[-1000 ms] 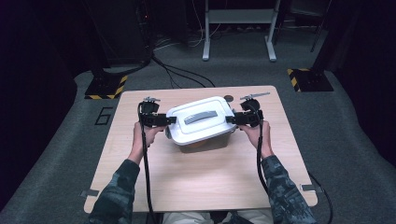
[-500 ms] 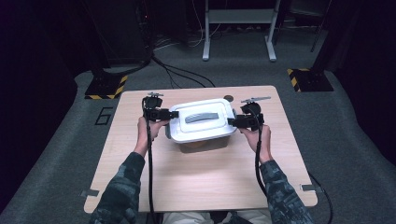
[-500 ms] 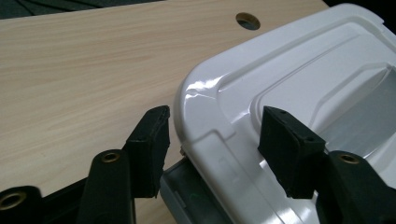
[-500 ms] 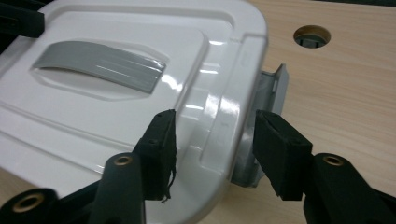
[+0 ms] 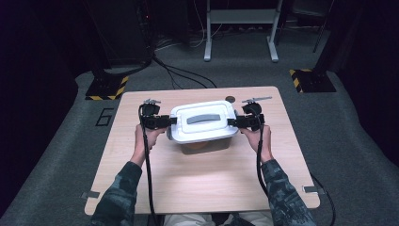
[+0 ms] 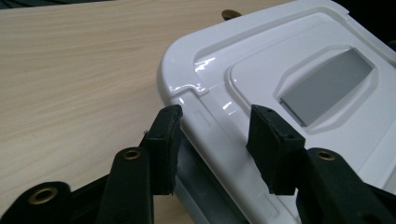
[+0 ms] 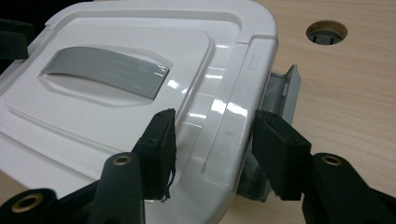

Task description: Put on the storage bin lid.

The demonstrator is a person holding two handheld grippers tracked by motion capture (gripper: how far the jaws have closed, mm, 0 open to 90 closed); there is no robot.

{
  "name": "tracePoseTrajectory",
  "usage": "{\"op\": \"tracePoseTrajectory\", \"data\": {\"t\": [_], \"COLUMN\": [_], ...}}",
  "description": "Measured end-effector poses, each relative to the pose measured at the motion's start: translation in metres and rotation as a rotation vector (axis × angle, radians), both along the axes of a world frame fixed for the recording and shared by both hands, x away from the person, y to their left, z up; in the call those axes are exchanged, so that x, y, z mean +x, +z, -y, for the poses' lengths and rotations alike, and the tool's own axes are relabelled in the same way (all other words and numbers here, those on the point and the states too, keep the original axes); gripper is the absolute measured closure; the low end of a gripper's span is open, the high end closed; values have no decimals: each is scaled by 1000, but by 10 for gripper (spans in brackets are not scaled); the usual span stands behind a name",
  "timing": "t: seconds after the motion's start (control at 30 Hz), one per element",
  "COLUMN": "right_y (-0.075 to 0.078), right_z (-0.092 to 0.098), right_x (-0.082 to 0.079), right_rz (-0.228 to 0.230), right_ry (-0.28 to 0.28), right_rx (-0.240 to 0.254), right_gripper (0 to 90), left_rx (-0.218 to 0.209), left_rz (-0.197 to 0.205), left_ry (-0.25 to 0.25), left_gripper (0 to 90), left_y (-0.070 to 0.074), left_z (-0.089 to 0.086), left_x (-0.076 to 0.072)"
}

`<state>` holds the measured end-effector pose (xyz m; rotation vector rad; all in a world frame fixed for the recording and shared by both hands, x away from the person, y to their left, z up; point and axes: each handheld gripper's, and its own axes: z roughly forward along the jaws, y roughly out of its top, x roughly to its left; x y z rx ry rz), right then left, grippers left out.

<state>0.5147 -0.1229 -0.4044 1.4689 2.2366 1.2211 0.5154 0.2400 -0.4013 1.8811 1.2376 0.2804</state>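
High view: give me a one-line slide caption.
Two hand-held tools, left tool and right tool, meet the short ends of a white lidded box on a wooden table.

A pale wooden worktop point(image 5: 202, 179) stands on grey carpet point(image 5: 357, 141) in a dark room. Behind it stand a white metal frame point(image 5: 240, 28) and two yellow-and-black striped bases point(image 5: 106, 88), with black cables point(image 5: 183, 73) trailing between.

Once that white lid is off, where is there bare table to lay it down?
Broad bare table lies between the forearms, toward the near edge. Narrower strips run outside the left claw and right claw. Crowded at the far edge: the white lid nears the cable hole.
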Motion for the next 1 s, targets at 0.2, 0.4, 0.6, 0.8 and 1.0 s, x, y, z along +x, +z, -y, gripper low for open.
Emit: {"op": "tracePoseTrajectory", "data": {"t": [0.2,0.4,0.6,0.8,1.0], "right_y": [1,0,-2,0,6], "right_z": [0,-2,-2,-1,8], "right_x": [-7,-10,-12,-10,-17], "right_rz": [-3,9,22,29,77], "right_ry": [-15,-32,-44,-31,-42], "right_rx": [0,2,11,7,6], "right_gripper": [502,498,496,348,150], "left_rx": [6,7,-1,37,39], "left_rz": [2,-14,-14,-3,34], "left_ry": [-3,-18,-21,6,31], "left_gripper": [532,539,542,250,146], "left_y": [-3,-3,-3,1,10], "left_z": [3,3,2,-2,-15], "left_x": [6,19,24,16,-2]}}
